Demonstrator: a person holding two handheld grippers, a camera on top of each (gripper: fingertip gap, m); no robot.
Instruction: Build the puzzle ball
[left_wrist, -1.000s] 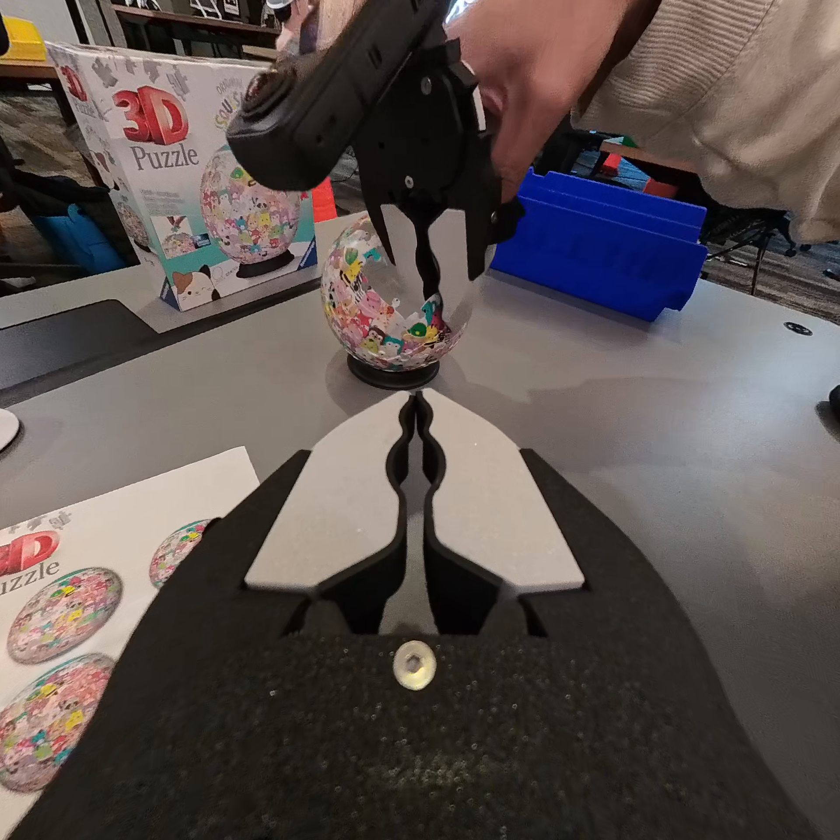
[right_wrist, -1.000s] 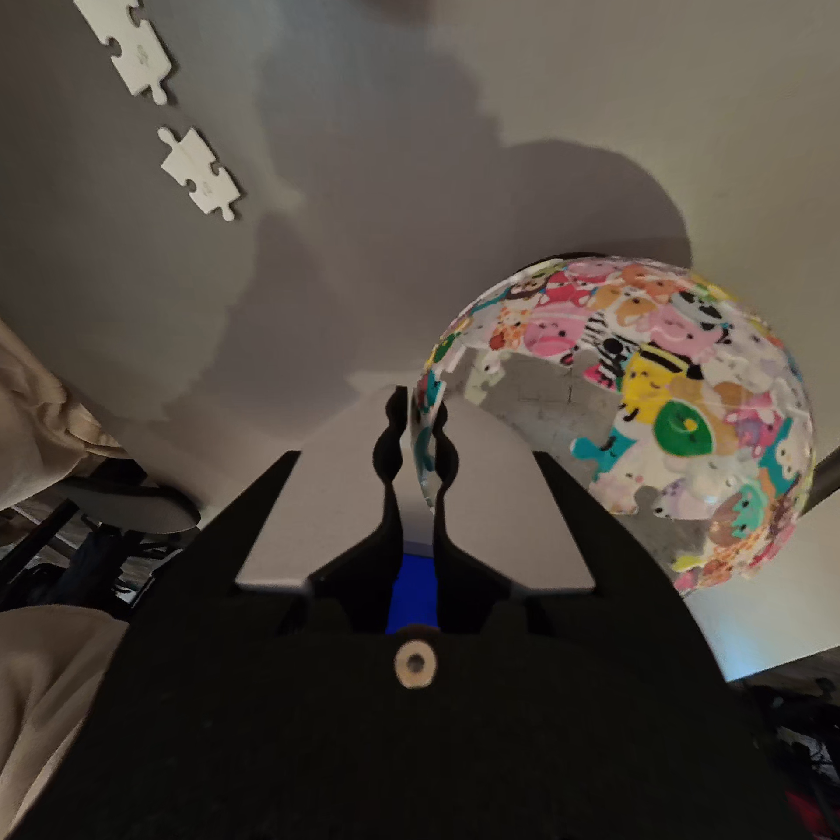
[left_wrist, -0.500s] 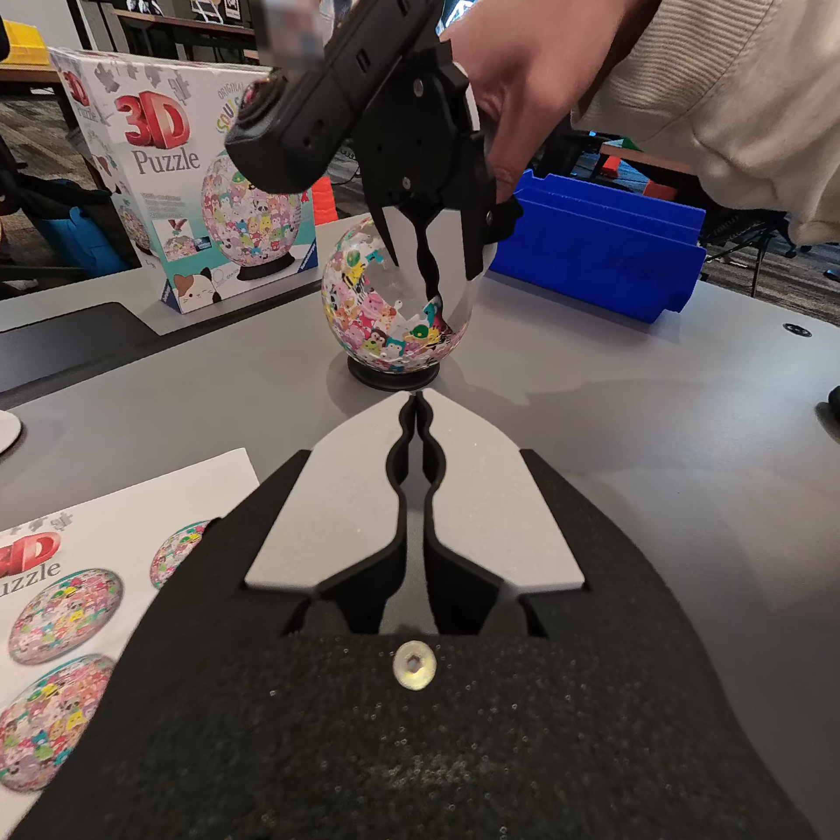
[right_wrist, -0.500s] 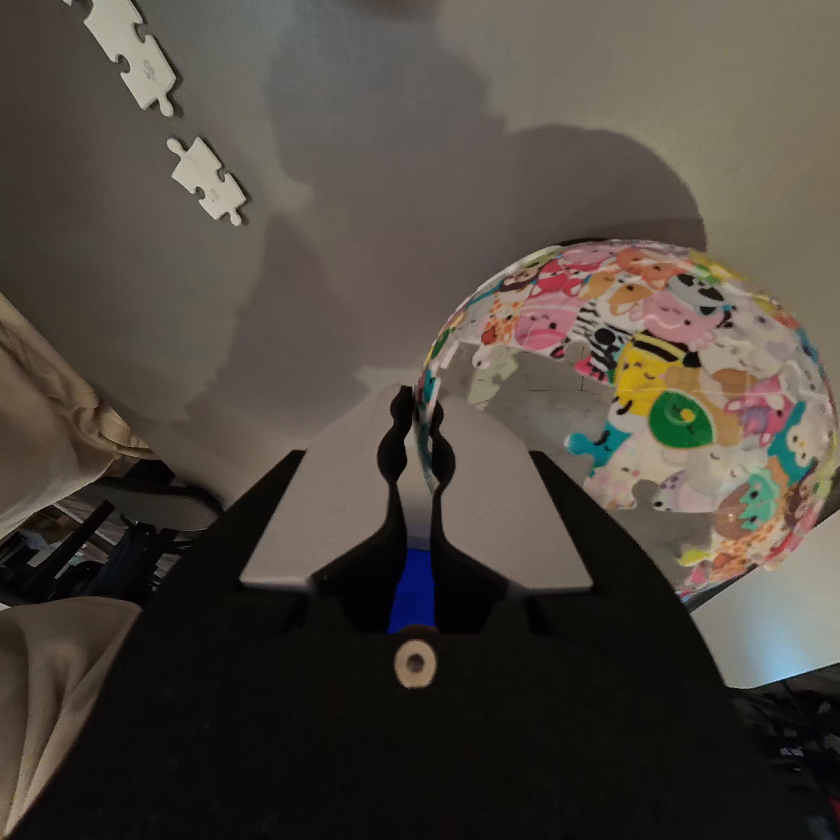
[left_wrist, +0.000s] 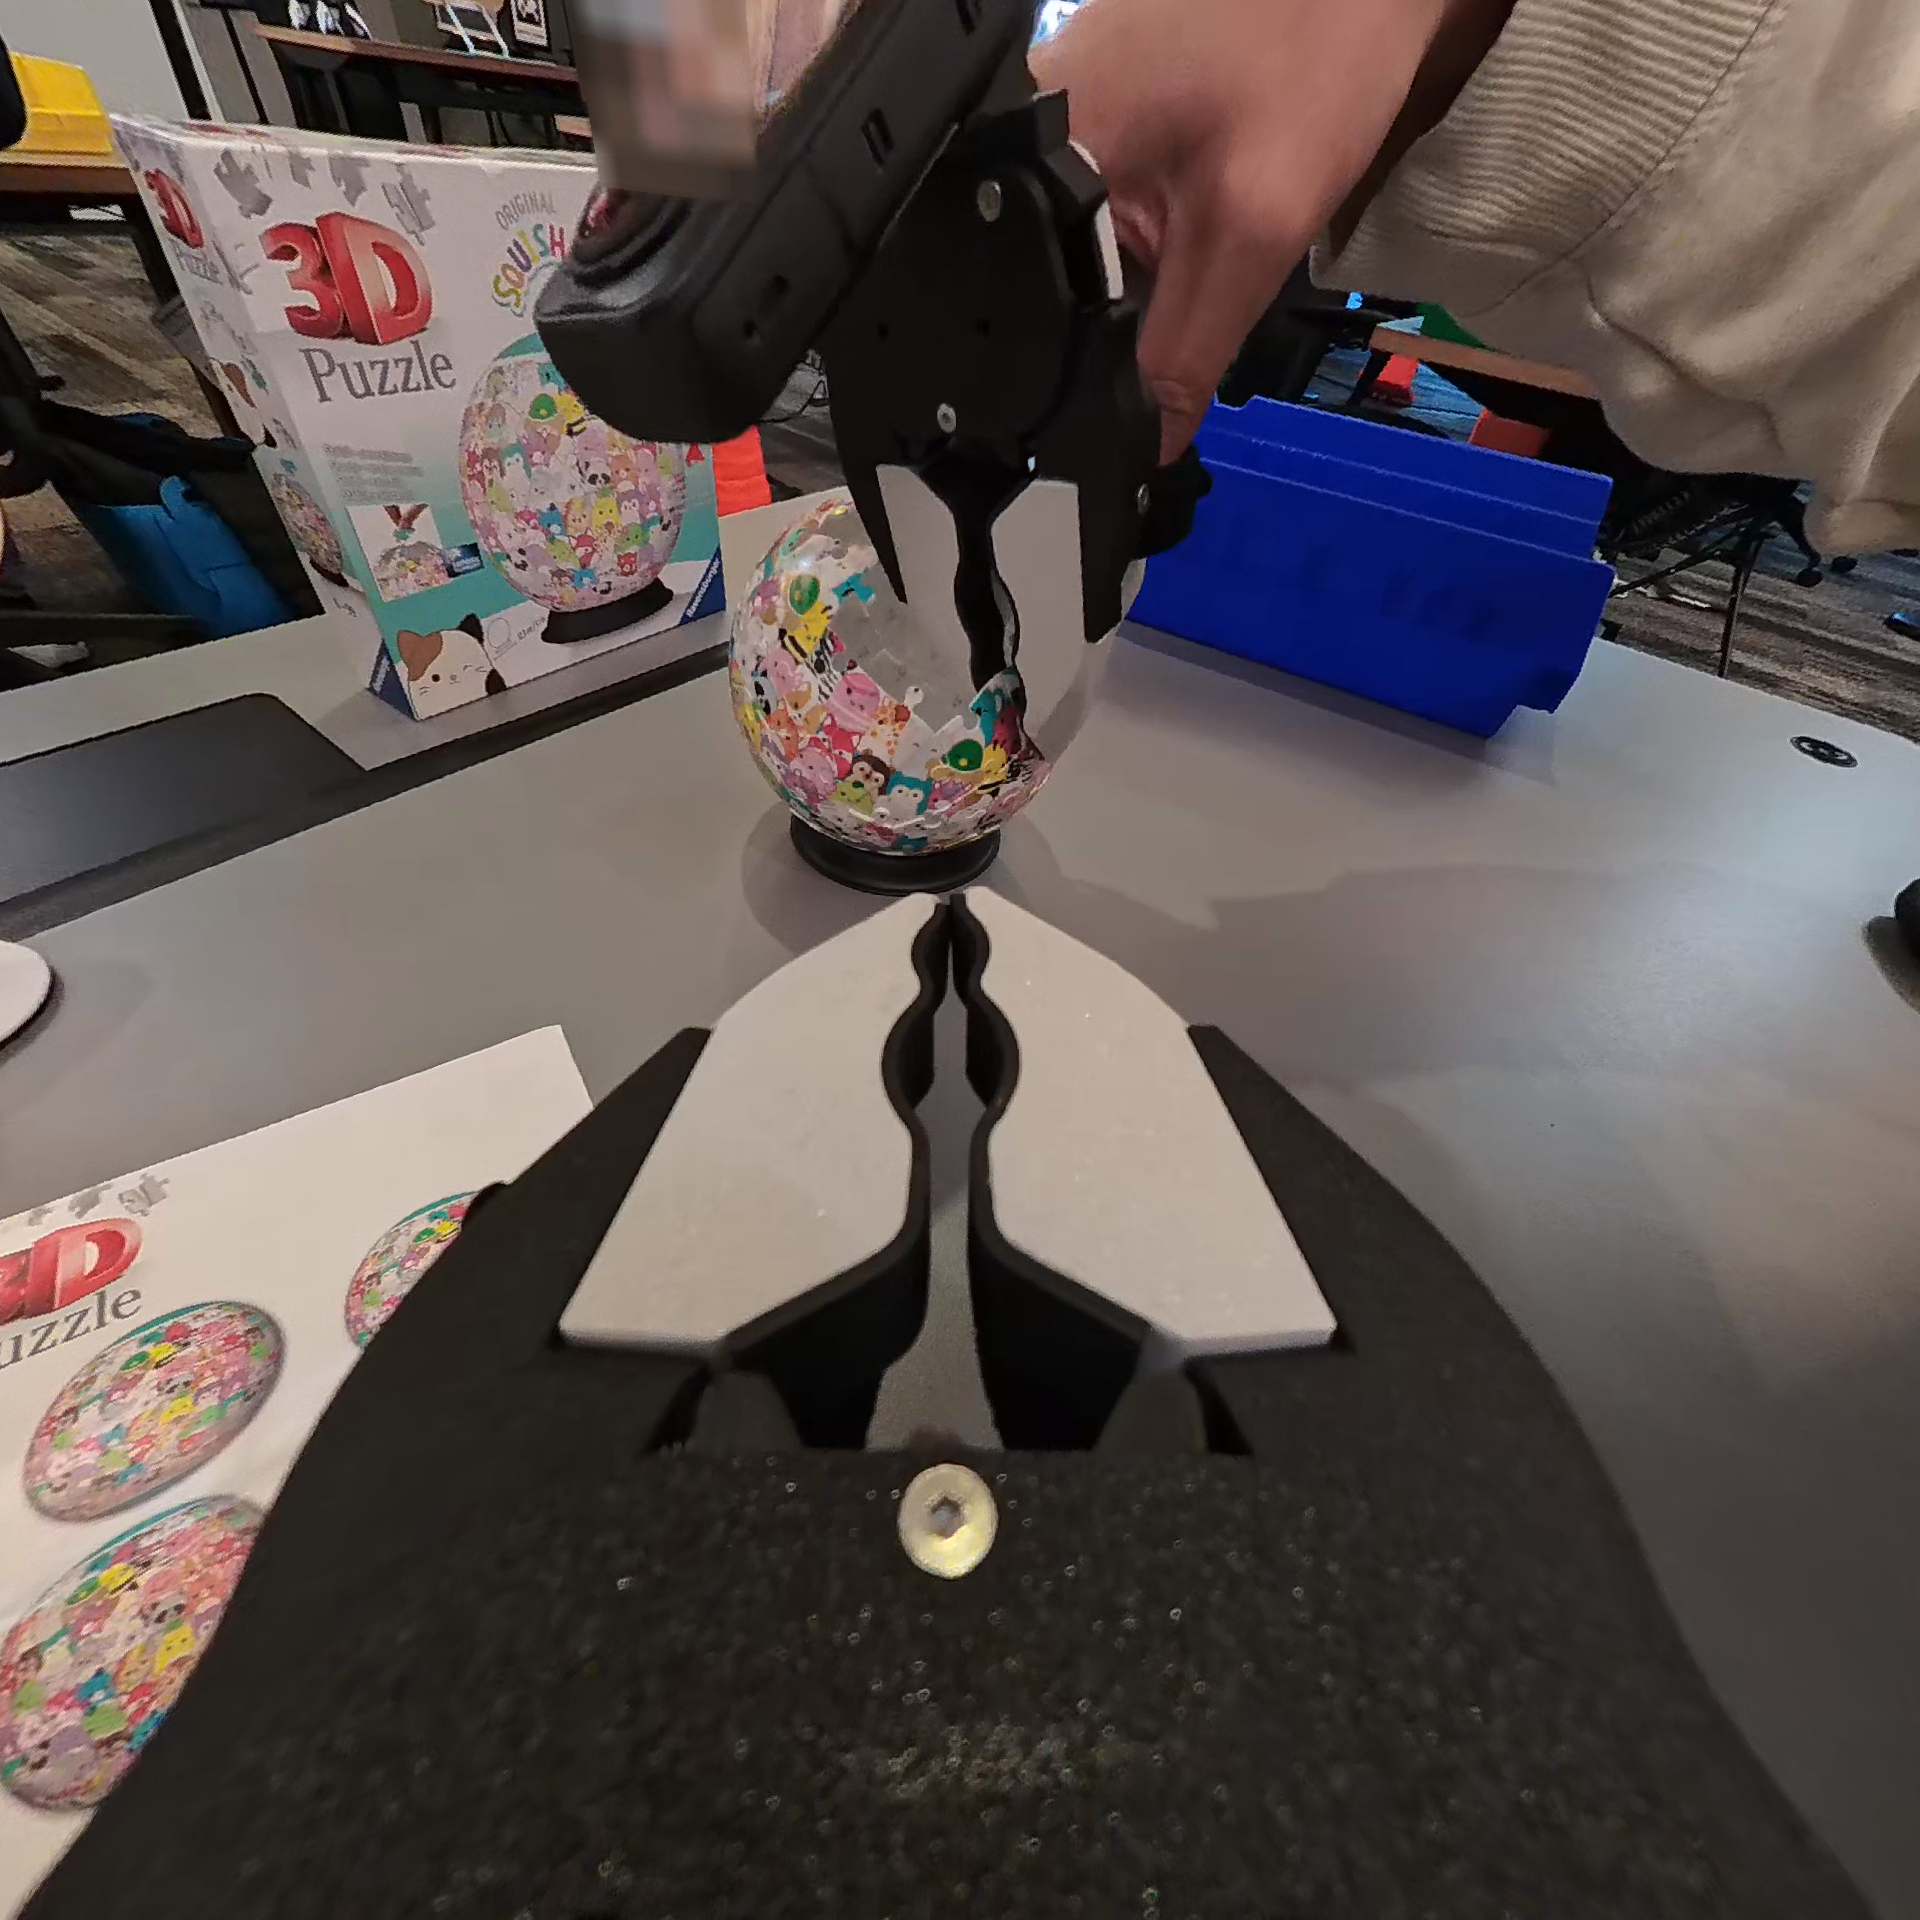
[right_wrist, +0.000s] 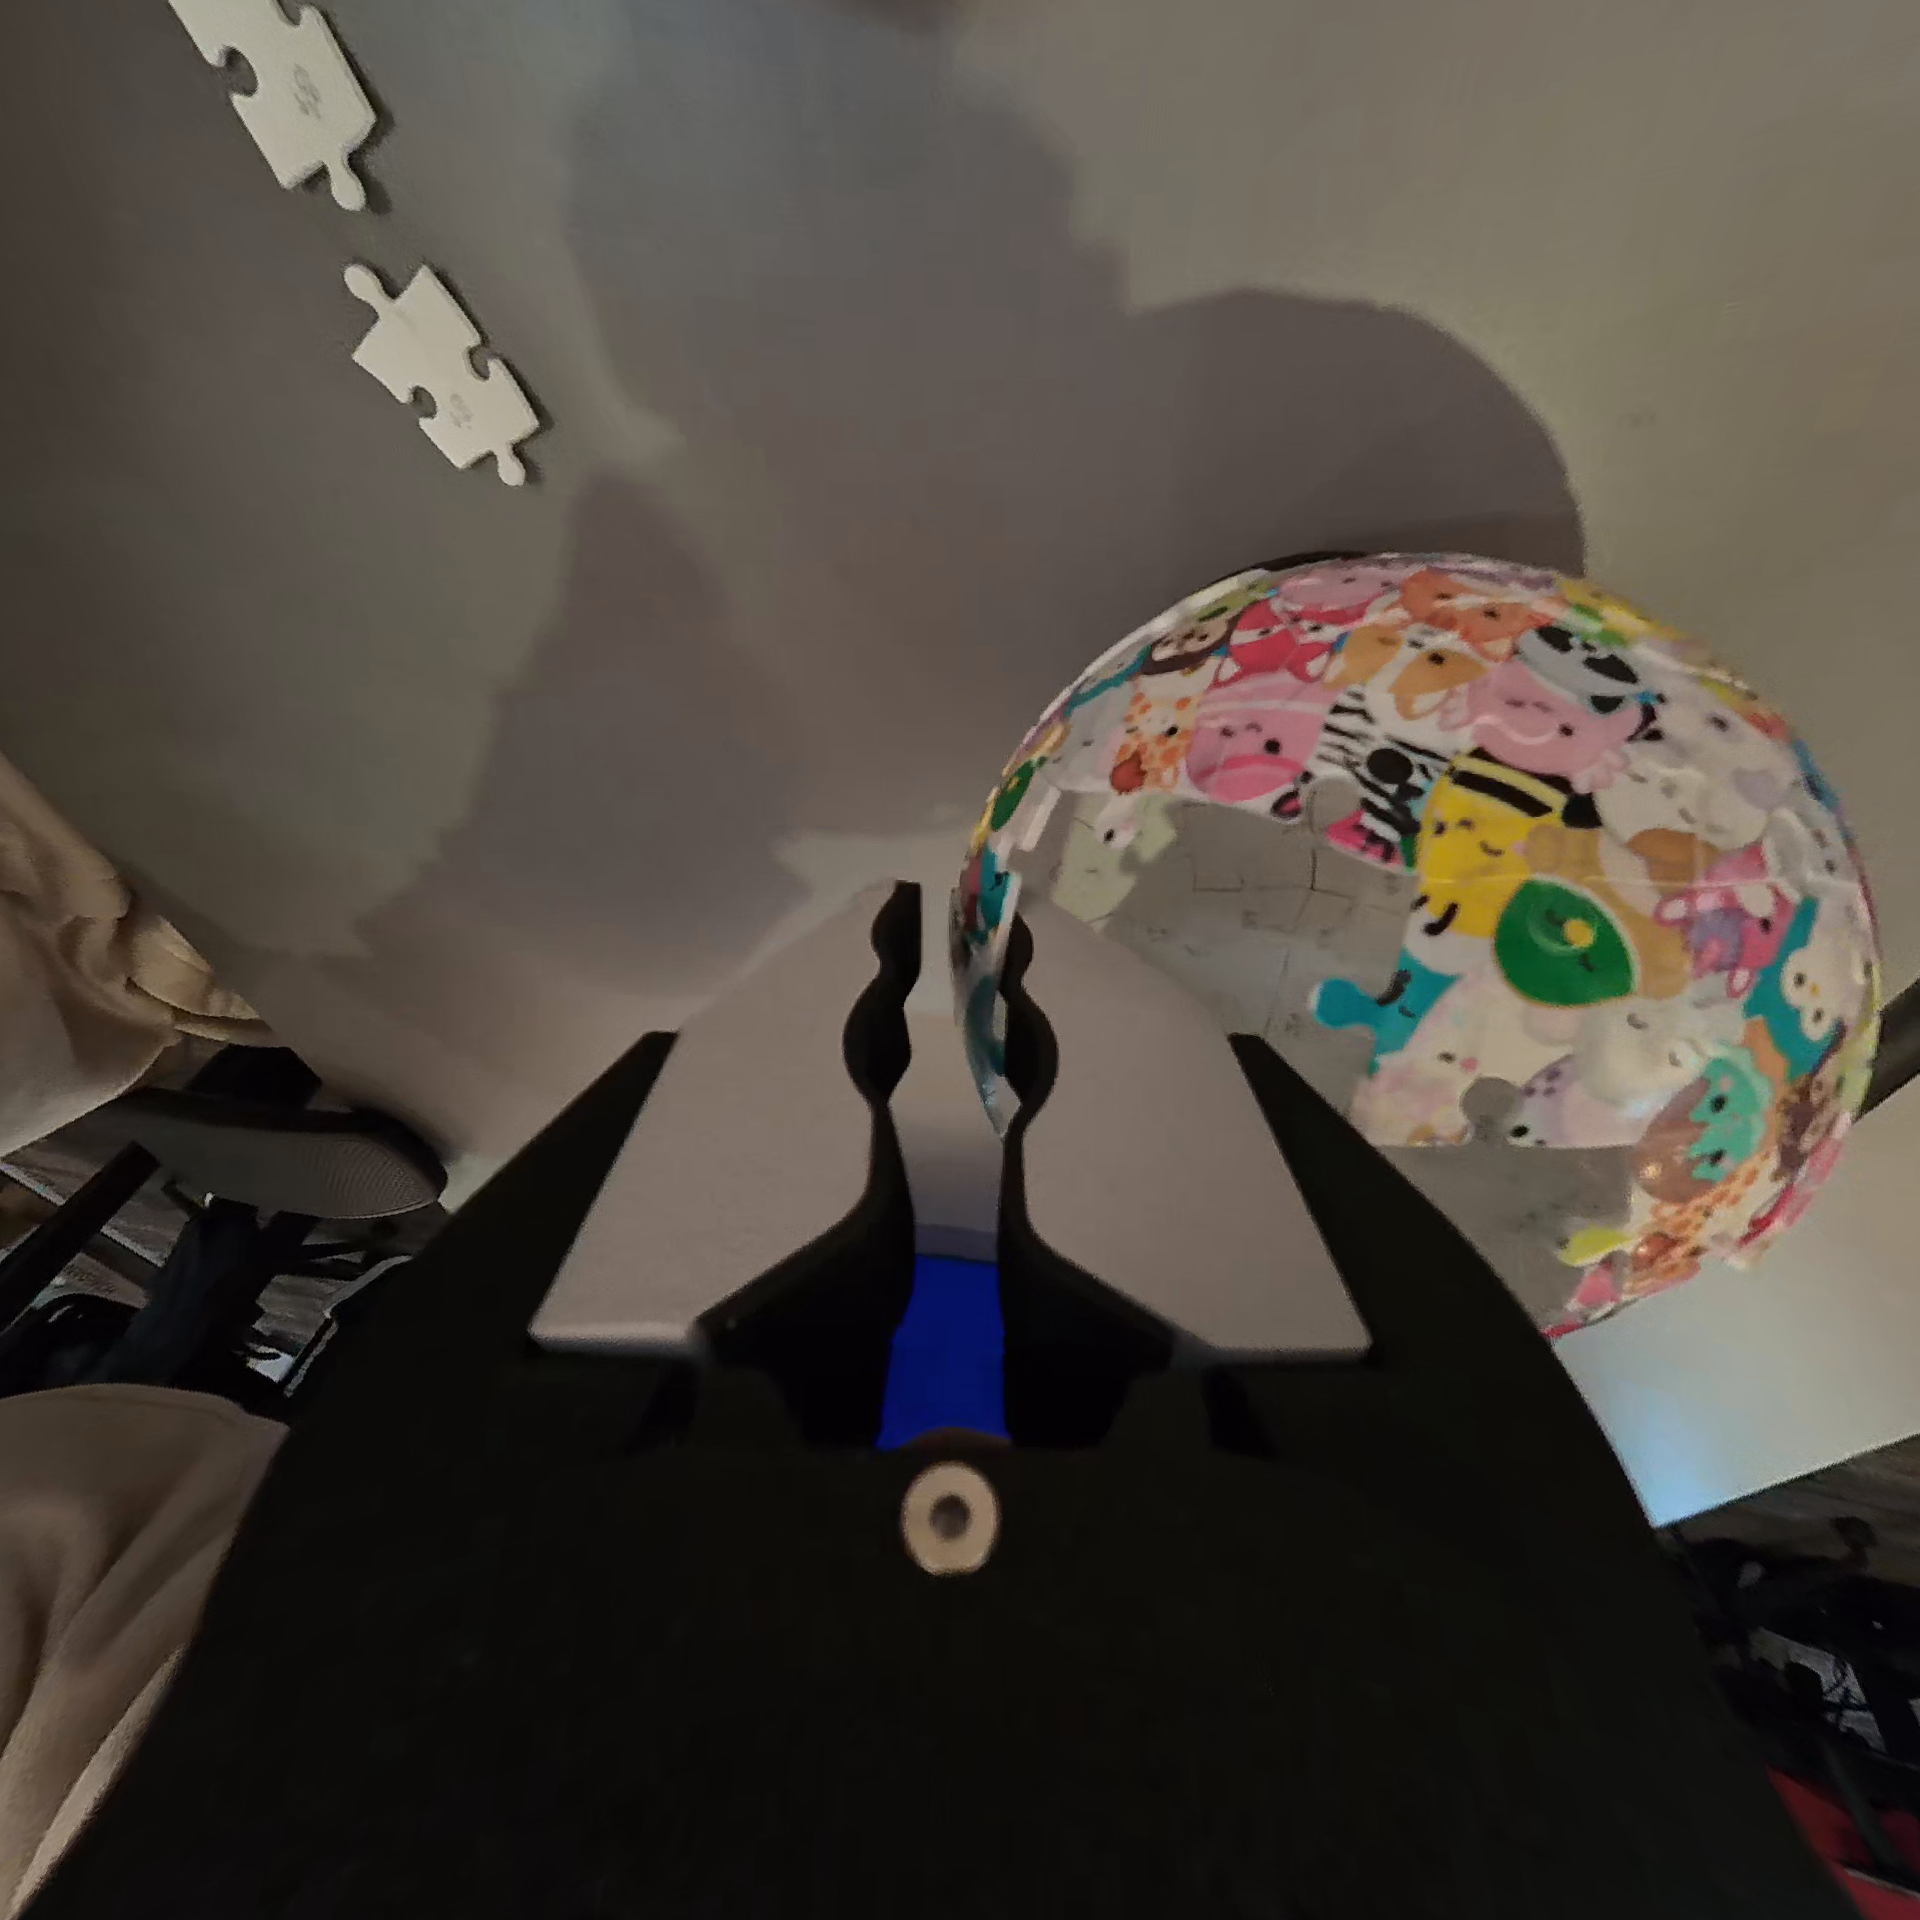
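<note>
Left of the half-built, cartoon-printed puzzle ball (left_wrist: 883, 717) on its black ring stand (left_wrist: 896, 854) lie two white loose pieces (right_wrist: 442, 374). The left gripper (left_wrist: 951, 920) idles before the ball, fingers nearly touching, empty. The right gripper (right_wrist: 961, 935), directly above the ball's open rim, pinches a curved printed piece (right_wrist: 982, 997). Advice: align tabs, press gently, steady the ball.

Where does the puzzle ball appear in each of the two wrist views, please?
Left wrist view: puzzle ball sits upper centre on its black stand.
Right wrist view: it fills the right middle, seen upside down.
Shared landmark: the right hand-held gripper at the ball's open edge.
</note>
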